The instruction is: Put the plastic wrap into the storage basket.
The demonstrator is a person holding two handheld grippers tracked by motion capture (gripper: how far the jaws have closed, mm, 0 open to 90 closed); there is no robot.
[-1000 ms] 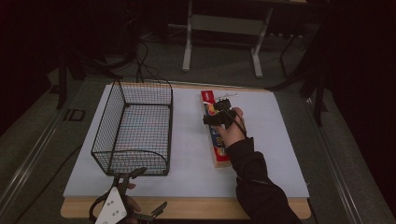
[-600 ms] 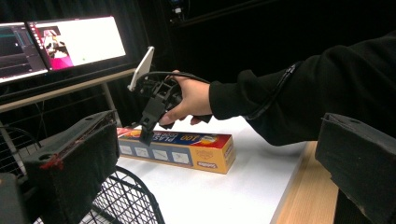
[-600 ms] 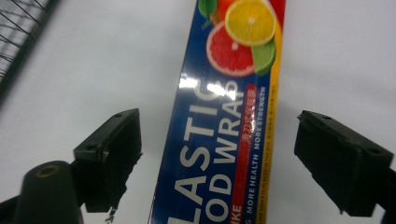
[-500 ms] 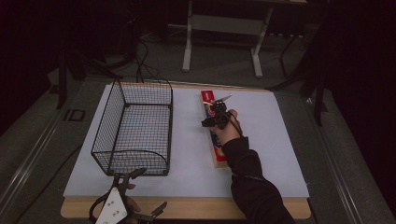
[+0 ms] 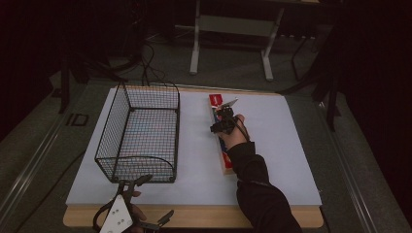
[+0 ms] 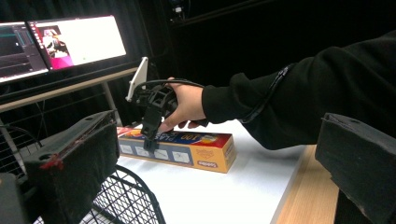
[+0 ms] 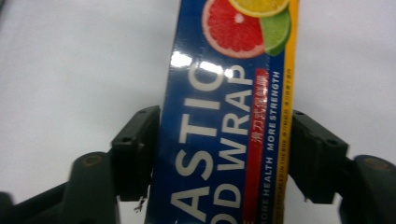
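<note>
While the right gripper [image 5: 224, 121] reaches down from above, the plastic wrap box [image 5: 219, 141] lies lengthwise under it on the white worktop [image 5: 282, 145], running from near the far edge toward the near edge, right of the middle. Seen from the high view, the jaws straddle the far part of the box, and the wire basket [image 5: 138, 133] stands well apart toward the left edge. The left gripper [image 5: 133, 213] hangs at the near edge, just before the basket's near end, with its jaws spread and nothing between them. Against the frame a second ago, the right hand has sunk onto the box and its jaws have just been closing around it — box, basket and left gripper lie where they lay.

From the left gripper view, its own two jaws stand wide apart and bare, the basket's rim [image 6: 130, 196] low between them. Farther off, the right gripper [image 6: 149, 140] points straight down onto the top of the plastic wrap box [image 6: 187, 149], the hand [image 6: 184, 105] wrapped around its body.

Close up in the right gripper view, the plastic wrap box [image 7: 229, 121] sits squarely between the two jaws — both pads [image 7: 140, 149] lie against its long sides, clamping it across its width, the citrus picture beyond the tips.

Counted: one box, one basket, two grippers.
</note>
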